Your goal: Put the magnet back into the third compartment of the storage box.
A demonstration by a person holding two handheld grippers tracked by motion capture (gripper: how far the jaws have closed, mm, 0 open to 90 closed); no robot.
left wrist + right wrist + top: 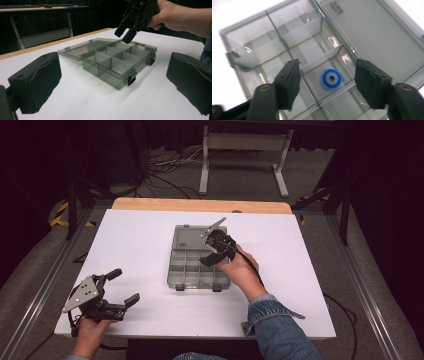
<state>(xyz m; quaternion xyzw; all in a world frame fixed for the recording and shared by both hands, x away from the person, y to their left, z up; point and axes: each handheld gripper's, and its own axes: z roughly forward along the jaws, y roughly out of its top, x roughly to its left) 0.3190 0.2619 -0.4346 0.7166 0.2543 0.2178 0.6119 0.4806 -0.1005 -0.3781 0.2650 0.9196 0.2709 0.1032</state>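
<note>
A smoky clear organizer box point(172, 270) lies in the middle of the white table with its lid point(189, 238) folded flat behind it. My right gripper point(212, 255) hovers over the box's right-hand compartments, pointing down, its jaws open. In the right gripper view a blue ring with a grey centre point(332, 78) lies on the floor of one compartment, below the gap of the right gripper point(327, 63) and untouched by the pads. My left gripper point(126, 286) rests open near the table's front left corner, facing the box point(117, 75) and holding nothing.
The white table top point(135, 240) has a wooden strip along its far edge point(200, 205). A person's denim sleeve point(275, 320) crosses the front right. Cables and a white stand point(245, 150) lie on the floor beyond the table.
</note>
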